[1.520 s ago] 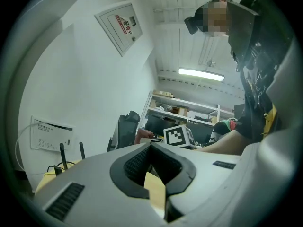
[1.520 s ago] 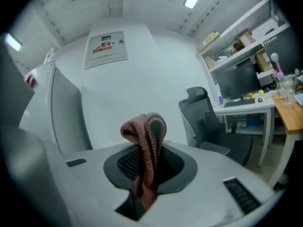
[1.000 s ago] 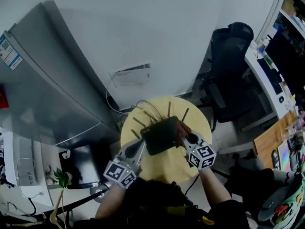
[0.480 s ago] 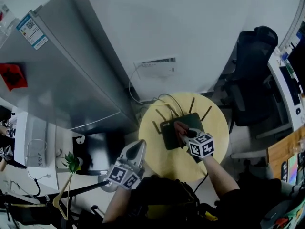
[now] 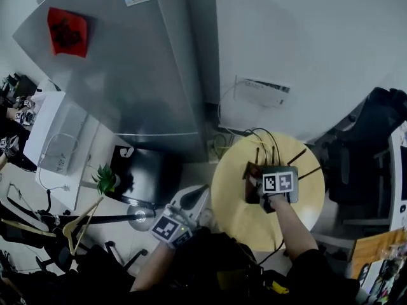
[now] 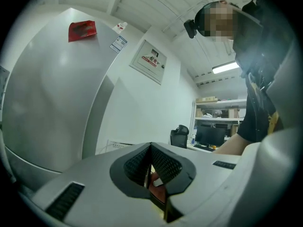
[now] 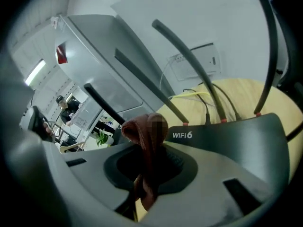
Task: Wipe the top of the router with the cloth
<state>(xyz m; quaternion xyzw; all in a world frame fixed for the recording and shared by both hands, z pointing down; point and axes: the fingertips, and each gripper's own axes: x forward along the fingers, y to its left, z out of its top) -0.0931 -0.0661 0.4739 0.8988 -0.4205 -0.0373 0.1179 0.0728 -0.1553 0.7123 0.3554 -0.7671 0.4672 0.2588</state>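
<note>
The wiping step looks to be in hand. One fridge (image 5: 127, 75) fills the head view at 10 o'clock of the single round table (image 5: 251, 224). On that table, a little toward its 12 o'clock side, lies one router (image 7: 236, 136), dark and flat, with the right gripper poised over its top. Four antennas (image 7: 189, 65) show in the right gripper view, rising from the router's 12 o'clock edge. Whether there are more I cannot tell.

There are two grippers. The right gripper (image 7: 144, 171) has its jaws clamped on the one cloth (image 7: 144, 134), a reddish-brown bunch sticking up out of the pads at 9 o'clock of the router's white lettering. No view settles whether the cloth touches the top. The left gripper (image 6: 151, 167) hangs off the table at its 8 o'clock, jaws drawn to a narrow slit and gripping nothing that I can make out.

The next move probably calls for pressing the cloth flat on the lid and drawing it across toward 3 o'clock. It should stop short of the antenna bases. The router looks light and may slide, so the idle gripper could steady it.
</note>
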